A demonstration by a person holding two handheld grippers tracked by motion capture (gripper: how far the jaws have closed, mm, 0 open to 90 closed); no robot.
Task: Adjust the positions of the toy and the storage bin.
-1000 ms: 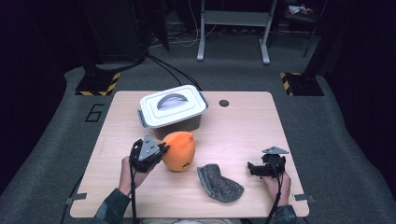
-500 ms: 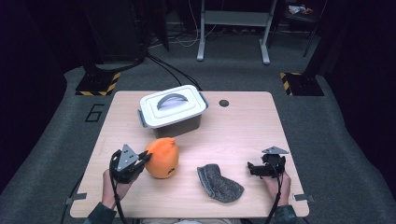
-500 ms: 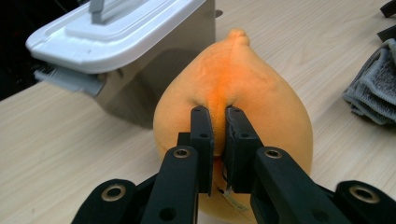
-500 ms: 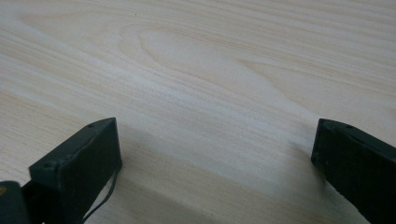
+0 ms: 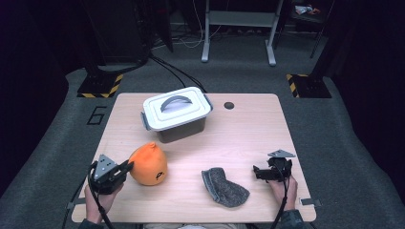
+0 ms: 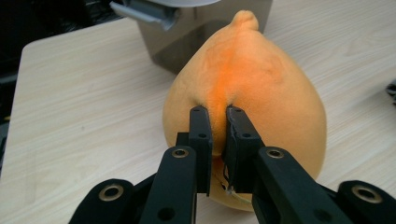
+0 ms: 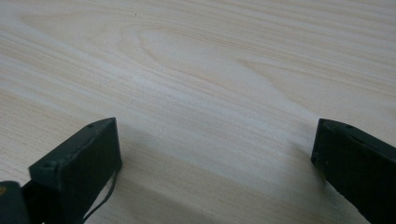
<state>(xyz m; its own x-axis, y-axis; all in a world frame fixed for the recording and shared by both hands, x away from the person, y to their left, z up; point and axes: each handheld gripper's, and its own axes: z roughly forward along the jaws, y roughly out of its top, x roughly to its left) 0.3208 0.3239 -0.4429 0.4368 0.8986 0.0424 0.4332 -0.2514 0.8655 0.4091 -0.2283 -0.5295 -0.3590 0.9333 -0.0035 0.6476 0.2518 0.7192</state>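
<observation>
Your left gripper [image 6: 218, 135] has its jaws nearly shut, pinching a fold of the soft orange pear-shaped plush toy [image 6: 245, 93] at the table's near left. Judging by its look, it is light and squashy, so grab fabric, not bulk. Your right gripper [image 5: 267, 172] rests wide open over bare wood, holding nothing.

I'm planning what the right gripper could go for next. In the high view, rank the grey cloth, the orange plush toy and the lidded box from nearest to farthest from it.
From the right gripper:
1. grey cloth, just to its left, at the near edge.
2. orange plush toy, further left, pinched by the left gripper.
3. lidded box, towards the table's far side.
</observation>
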